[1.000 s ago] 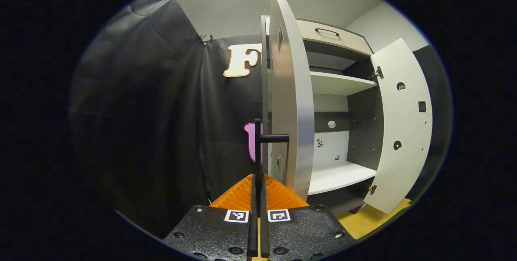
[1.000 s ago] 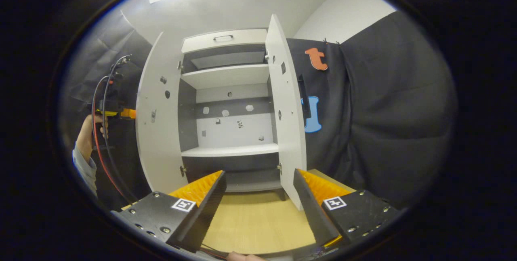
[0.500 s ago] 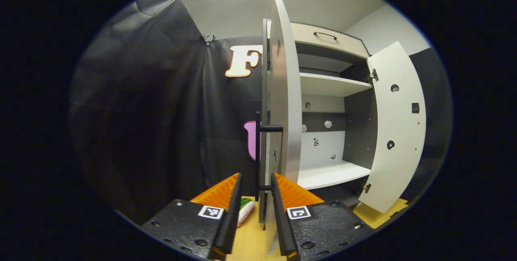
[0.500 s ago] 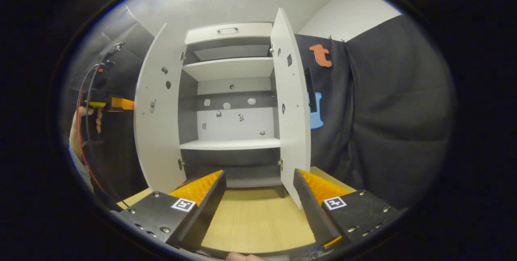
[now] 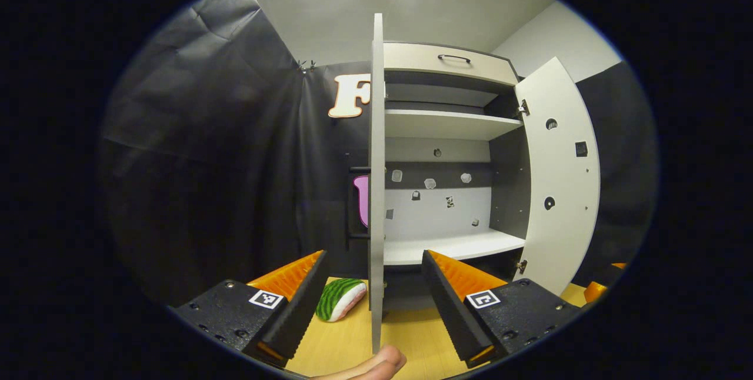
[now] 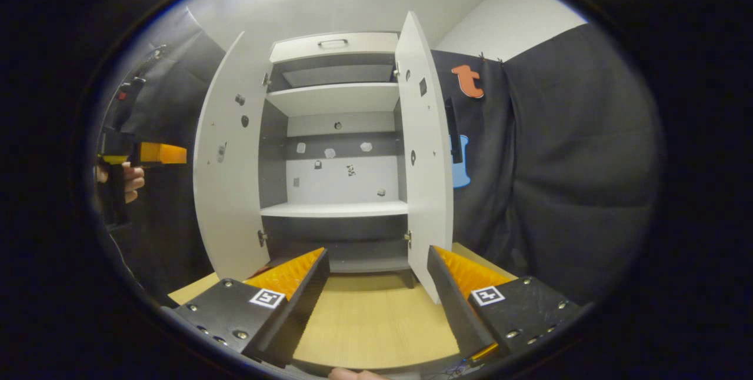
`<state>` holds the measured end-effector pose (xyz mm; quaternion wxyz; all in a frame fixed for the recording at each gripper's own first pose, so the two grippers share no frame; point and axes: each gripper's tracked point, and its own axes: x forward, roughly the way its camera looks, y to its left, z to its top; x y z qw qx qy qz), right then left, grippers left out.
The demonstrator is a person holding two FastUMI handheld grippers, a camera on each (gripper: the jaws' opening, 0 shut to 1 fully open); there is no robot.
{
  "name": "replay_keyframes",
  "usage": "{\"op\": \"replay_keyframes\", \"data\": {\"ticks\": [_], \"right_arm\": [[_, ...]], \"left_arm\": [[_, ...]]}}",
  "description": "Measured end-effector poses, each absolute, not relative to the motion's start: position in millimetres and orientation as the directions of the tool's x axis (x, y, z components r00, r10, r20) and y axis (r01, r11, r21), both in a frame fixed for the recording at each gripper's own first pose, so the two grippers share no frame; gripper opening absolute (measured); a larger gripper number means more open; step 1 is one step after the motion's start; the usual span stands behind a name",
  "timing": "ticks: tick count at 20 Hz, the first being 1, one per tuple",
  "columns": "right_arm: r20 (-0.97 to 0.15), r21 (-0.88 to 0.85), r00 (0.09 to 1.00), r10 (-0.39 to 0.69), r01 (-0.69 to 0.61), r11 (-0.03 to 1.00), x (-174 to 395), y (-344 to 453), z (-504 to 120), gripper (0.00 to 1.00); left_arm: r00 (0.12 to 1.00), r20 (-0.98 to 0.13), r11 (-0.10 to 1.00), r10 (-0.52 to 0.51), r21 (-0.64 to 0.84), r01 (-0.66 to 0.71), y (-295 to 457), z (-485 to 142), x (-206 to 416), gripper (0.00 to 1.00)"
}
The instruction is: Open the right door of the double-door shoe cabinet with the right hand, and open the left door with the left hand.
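Observation:
The shoe cabinet (image 6: pixel 335 100) stands with both doors swung wide. In the left gripper view the left door (image 5: pixel 376 150) is seen edge-on, its black handle (image 5: pixel 353 206) just behind it. My left gripper (image 5: pixel 373 309) is open and drawn back, its fingers either side of the door's edge without touching it. The right door (image 5: pixel 559 180) stands open at the right. In the right gripper view my right gripper (image 6: pixel 376 292) is open and holds nothing, in front of the right door (image 6: pixel 426 150). Beyond the left door (image 6: pixel 226 168) a hand (image 6: pixel 132 180) holds the left gripper (image 6: pixel 170 153).
A green striped toy (image 5: pixel 340 299) lies on the wooden floor (image 6: pixel 376 321) by the left door's foot. The cabinet's shelves (image 6: pixel 335 209) are bare, with a drawer (image 6: pixel 332 47) on top. Black cloth walls close in on both sides. A fingertip (image 5: pixel 367 363) shows at the bottom.
My left gripper has opened, let go of the left door's handle and pulled back from it. The left door has swung a little wider. The right gripper has hardly moved.

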<state>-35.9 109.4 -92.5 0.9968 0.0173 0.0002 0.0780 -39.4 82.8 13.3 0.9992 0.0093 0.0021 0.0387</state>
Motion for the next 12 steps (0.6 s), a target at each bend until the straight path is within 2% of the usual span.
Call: {"op": "replay_keyframes", "data": {"ticks": [1,5,7,9,10,12], "right_arm": [[0.005,0.034,0.988,0.156,-0.156,0.987,-35.6,109.3,-91.8,0.99],[0.013,0.044,0.988,0.157,-0.157,0.987,-35.7,107.1,-88.1,0.98],[0.023,0.054,0.987,0.157,-0.158,0.986,-36.2,104.3,-83.3,0.98],[0.033,0.058,0.988,0.153,-0.155,0.986,-35.4,100.8,-76.7,0.98],[0.038,0.059,0.988,0.151,-0.153,0.986,-34.7,99.5,-73.1,0.98],[0.048,0.06,0.987,0.153,-0.156,0.986,-27.8,101.0,-63.4,0.98]], "left_arm": [[0.998,0.0,0.998,0.065,0.013,-0.065,72.4,9.5,-44.1,0.94],[1.0,0.003,0.999,0.031,0.012,-0.031,44.7,-6.9,-61.9,0.96],[0.999,0.006,0.999,0.038,-0.002,-0.038,38.6,-14.0,-69.3,0.94],[0.999,0.006,0.999,0.038,-0.006,-0.038,31.9,-19.6,-74.8,0.96],[0.999,0.008,0.999,0.045,-0.01,-0.045,30.3,-22.0,-76.4,0.94],[0.999,0.005,0.999,0.038,-0.014,-0.038,20.9,-28.7,-78.6,0.96]]}}
